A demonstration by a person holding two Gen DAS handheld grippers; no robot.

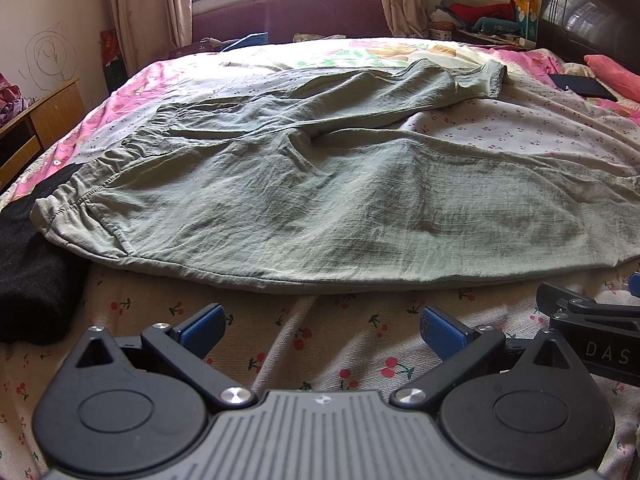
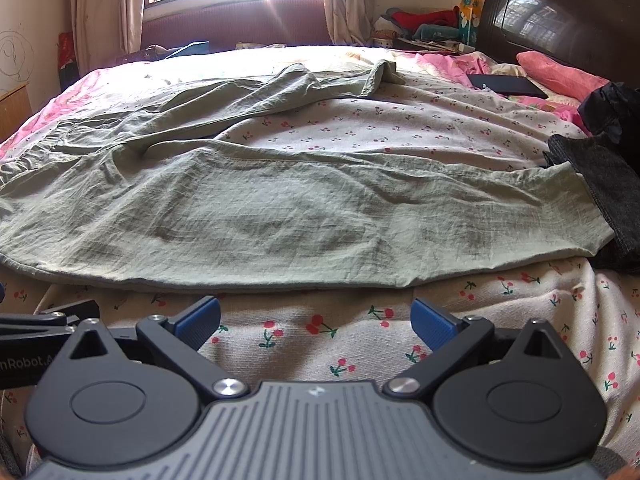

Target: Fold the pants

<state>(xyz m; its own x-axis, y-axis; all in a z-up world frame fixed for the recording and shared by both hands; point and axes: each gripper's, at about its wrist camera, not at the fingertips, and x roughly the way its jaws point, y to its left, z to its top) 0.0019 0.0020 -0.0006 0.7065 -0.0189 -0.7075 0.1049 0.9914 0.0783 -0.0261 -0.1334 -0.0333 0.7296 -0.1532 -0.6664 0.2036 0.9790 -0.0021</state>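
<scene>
Pants (image 1: 320, 208) lie crosswise; waistband (image 1: 80, 196) left, legs right.

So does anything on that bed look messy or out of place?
The pale green crinkled cotton pants lie splayed, legs apart; the far leg is rumpled, its cuff bunched. A dark grey garment overlaps the near leg's cuff. Both grippers are open, touching nothing.

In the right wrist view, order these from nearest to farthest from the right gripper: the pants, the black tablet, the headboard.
From the right gripper, jaws open:
1. Pants, straight ahead, spread on the bed.
2. Black tablet, far right, on the bed.
3. Headboard, upper right, beyond the tablet.
</scene>
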